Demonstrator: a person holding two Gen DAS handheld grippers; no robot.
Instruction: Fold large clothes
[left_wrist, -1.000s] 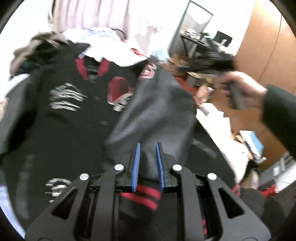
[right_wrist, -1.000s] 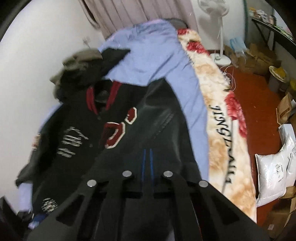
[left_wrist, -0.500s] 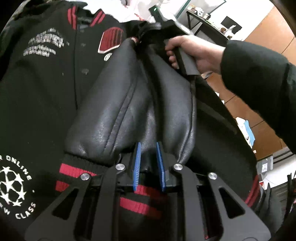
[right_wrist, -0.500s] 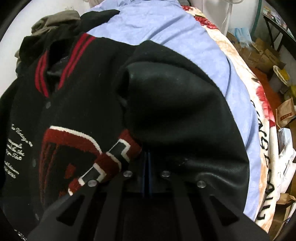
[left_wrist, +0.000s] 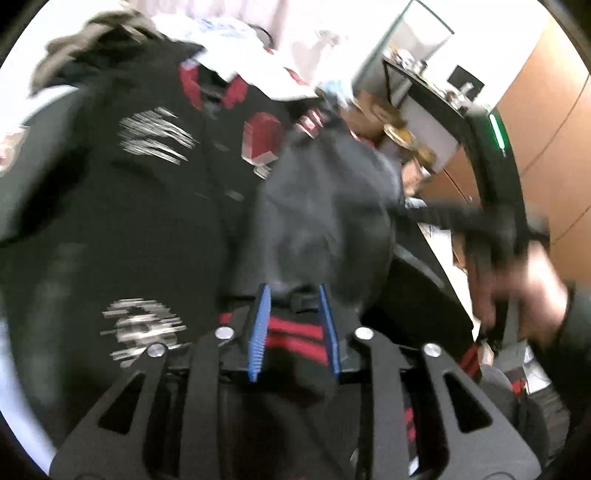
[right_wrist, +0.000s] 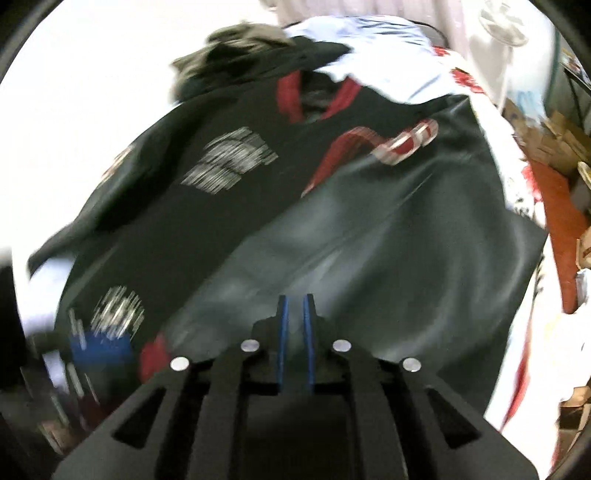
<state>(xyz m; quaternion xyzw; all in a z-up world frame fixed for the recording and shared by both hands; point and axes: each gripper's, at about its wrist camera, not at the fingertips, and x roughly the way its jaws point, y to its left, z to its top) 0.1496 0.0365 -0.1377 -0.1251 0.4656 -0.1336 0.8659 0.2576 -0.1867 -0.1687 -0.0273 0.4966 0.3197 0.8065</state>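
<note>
On the bed the jacket lies spread. The left tongs, just opening, straddle its striped cuff loosely; the right tongs, slightly parted, hold nothing. The folded sleeve may slide back.

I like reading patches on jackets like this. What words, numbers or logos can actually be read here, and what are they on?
None can be read; motion blur smears all of it.
White script on the varsity jacket chest: unreadable.
White round print near its hem: unreadable.
Red and white chest patch: shape only.
Dark marks on the floral blanket: unreadable.
</note>
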